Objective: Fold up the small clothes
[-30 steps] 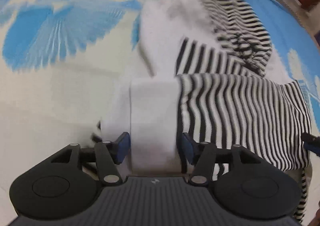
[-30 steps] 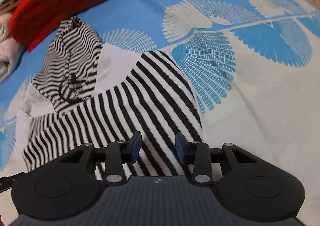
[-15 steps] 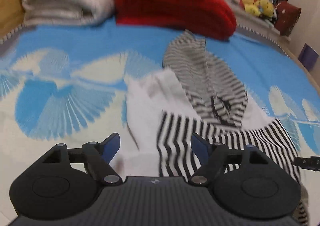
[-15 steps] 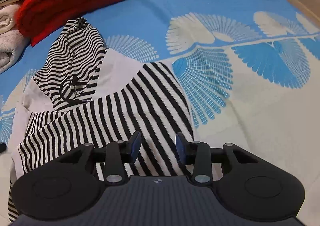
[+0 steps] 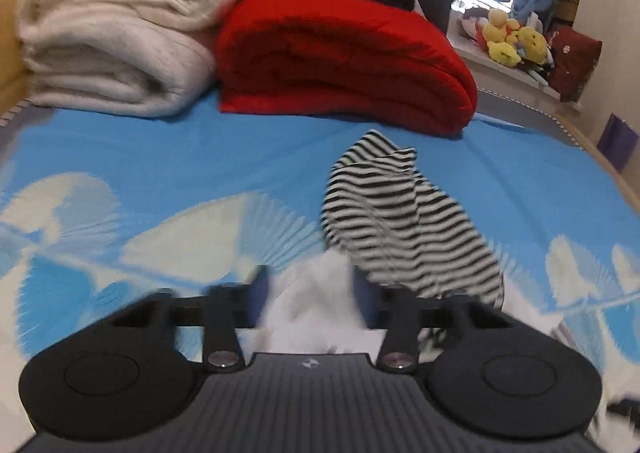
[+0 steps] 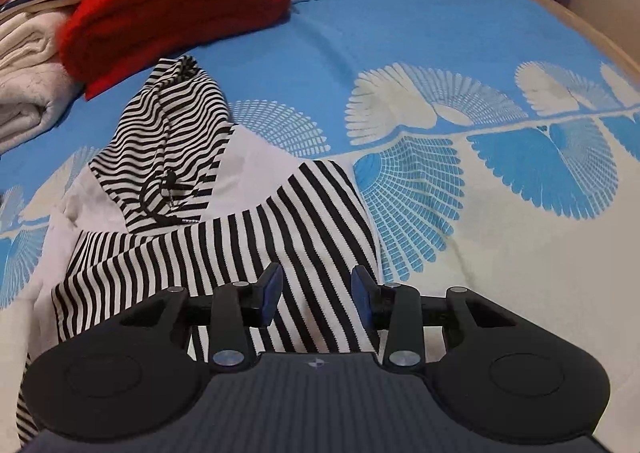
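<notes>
Lying spread on the blue bedspread (image 6: 400,33): striped hoodie (image 6: 224,237), left tool (image 5: 312,289) just closing on its white part, right tool (image 6: 316,289) holding a striped fold between half-open jaws.

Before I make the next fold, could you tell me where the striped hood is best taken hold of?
Probably at the hood's pointed tip, coming from the far side by the red blanket. The tip lies flat and free on the blue sheet, while its base joins the white body under the drawstring. The left gripper has just been closing on white fabric; the right gripper holds the striped sleeve.
</notes>
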Demonstrator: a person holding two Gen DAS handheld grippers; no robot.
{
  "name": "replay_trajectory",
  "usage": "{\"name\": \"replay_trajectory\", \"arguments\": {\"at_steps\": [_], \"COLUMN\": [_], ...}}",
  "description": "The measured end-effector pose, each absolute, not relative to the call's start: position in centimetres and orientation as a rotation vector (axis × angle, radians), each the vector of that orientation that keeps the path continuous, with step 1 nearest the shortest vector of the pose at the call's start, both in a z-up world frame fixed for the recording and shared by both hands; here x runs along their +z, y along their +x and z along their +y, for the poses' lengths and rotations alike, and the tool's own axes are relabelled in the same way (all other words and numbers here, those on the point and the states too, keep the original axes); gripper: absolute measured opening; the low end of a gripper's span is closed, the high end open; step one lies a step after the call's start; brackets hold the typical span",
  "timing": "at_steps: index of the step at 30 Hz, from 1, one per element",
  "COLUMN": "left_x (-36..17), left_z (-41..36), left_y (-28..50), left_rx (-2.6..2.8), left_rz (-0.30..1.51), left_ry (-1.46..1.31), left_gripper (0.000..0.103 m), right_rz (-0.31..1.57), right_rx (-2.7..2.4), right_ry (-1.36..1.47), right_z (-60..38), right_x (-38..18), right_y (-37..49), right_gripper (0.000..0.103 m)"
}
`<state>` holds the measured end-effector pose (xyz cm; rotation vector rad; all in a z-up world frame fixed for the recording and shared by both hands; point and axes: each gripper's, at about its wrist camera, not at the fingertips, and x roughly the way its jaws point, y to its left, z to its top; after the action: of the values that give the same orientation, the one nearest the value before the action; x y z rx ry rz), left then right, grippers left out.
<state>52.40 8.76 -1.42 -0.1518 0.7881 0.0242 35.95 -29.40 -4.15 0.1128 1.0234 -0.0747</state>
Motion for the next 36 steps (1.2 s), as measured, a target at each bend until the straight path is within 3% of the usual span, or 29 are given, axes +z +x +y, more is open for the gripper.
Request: {"name": "replay_trajectory", "arguments": {"at_steps": [1, 6, 9, 11, 14, 21, 23, 24, 25, 26, 32, 36], "left_x": [-1.9, -5.3, -7.1, -8.3, -9.4, -12.7, -13.7, -14.1, -14.2, -14.1, -7.8, -2.1], "left_z": [8.6, 8.0, 8.6, 8.7, 8.2, 8.1, 7.8, 7.5, 7.1, 6.8, 4.1, 2.3], "left_y": [54.6, 64.8, 69.4, 72.1, 75.2, 80.3, 80.8, 81.0, 81.1, 81.1, 75.7, 65.5], "left_rx": [0.017, 0.009, 0.039, 0.055, 0.096, 0.152, 0.149, 0.13, 0.105, 0.081, -0.113, -0.371], "left_rz": [0.797, 0.813, 0.823, 0.832, 0.823, 0.903, 0.937, 0.952, 0.964, 0.974, 0.835, 0.732], "left_ry": [-0.154, -0.139, -0.252, -0.309, -0.302, -0.36, -0.355, -0.34, -0.317, -0.29, -0.138, -0.011], "left_gripper": [0.011, 0.011, 0.013, 0.02, 0.04, 0.059, 0.057, 0.048, 0.016, 0.006, 0.003, 0.003], "right_rz": [1.02, 1.015, 1.026, 1.029, 1.019, 1.025, 1.032, 1.034, 1.035, 1.034, 1.014, 0.98], "right_rx": [-0.072, -0.08, -0.098, -0.106, -0.112, -0.134, -0.133, -0.133, -0.136, -0.139, -0.162, -0.152], "right_ry": [0.114, 0.114, 0.114, 0.122, 0.136, 0.149, 0.143, 0.139, 0.136, 0.135, 0.162, 0.195], "right_z": [-29.5, -30.1, -30.4, -30.6, -30.9, -31.2, -31.3, -31.4, -31.5, -31.6, -32.0, -32.0], "right_x": [-4.1, -4.3, -4.6, -4.7, -4.6, -5.0, -5.1, -5.1, -5.1, -5.1, -4.2, -3.0], "right_y": [35.9, 35.9, 36.2, 36.3, 36.6, 37.0, 36.9, 36.9, 36.9, 36.9, 37.0, 36.6], "right_gripper": [0.04, 0.039, 0.033, 0.02, 0.011, 0.01, 0.01, 0.01, 0.01, 0.01, 0.01, 0.01]}}
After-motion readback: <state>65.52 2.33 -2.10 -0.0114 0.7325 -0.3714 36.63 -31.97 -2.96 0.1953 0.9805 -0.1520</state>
